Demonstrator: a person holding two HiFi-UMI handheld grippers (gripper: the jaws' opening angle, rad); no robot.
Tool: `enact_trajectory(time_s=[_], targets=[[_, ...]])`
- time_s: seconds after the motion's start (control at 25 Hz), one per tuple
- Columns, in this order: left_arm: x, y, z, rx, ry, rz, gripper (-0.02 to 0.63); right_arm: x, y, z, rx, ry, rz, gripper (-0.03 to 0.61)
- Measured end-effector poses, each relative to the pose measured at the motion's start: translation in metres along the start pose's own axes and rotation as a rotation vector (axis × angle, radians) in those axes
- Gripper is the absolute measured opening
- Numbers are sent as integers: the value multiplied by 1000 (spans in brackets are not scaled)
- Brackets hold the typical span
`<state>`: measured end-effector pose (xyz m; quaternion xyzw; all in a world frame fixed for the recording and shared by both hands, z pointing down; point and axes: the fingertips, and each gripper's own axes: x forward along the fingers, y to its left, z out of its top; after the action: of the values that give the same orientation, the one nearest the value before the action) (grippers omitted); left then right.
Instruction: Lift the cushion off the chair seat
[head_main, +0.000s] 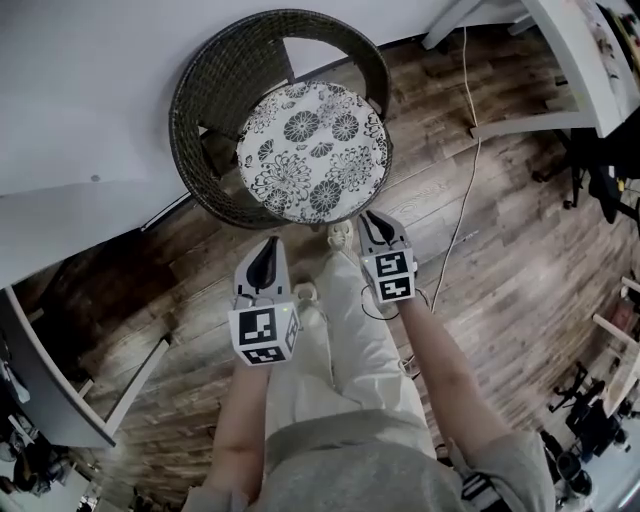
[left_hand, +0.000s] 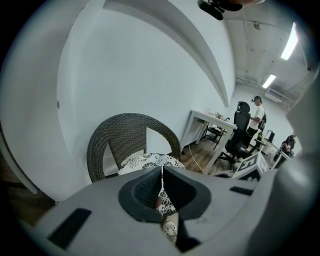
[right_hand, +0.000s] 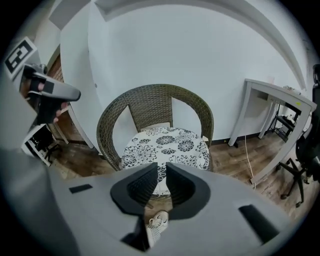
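A round white cushion (head_main: 313, 150) with black flower print lies flat on the seat of a dark wicker chair (head_main: 200, 95) against the white wall. Both grippers hover in front of the chair's front rim, apart from the cushion. My left gripper (head_main: 268, 244) points at the chair's front left, its jaws together with nothing between them. My right gripper (head_main: 372, 217) is closer to the cushion's near edge, its jaws a little apart and empty. The cushion (left_hand: 145, 161) shows beyond the left gripper (left_hand: 161, 171). In the right gripper view the cushion (right_hand: 165, 142) lies past the right gripper (right_hand: 161, 169).
A white desk (head_main: 560, 60) stands to the right of the chair, with a white cable (head_main: 462, 200) trailing over the wood floor. A white shelf unit (head_main: 60, 400) is at the near left. My shoe (head_main: 340, 237) is just below the chair. A person (left_hand: 257, 112) stands far off.
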<state>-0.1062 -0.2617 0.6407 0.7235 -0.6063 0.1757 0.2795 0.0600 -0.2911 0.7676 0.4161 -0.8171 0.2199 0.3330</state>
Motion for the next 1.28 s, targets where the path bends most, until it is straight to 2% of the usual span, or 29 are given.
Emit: enact_trajectory(time_s=[0.4,0.6,0.92,1.28], targets=[[31,5,-37,-27,40,8,10,68,5,-70,-42,148,77,104],[45,6,-49,-30,59,3,9,93,2,-95,-82,216,86,132],[58,11,-64,-62,77,3,9,118,-5,-119,-81,265,62,149],[60,15,-72,-86,90,7,11,127,-6,-127,-109,290,35,149]])
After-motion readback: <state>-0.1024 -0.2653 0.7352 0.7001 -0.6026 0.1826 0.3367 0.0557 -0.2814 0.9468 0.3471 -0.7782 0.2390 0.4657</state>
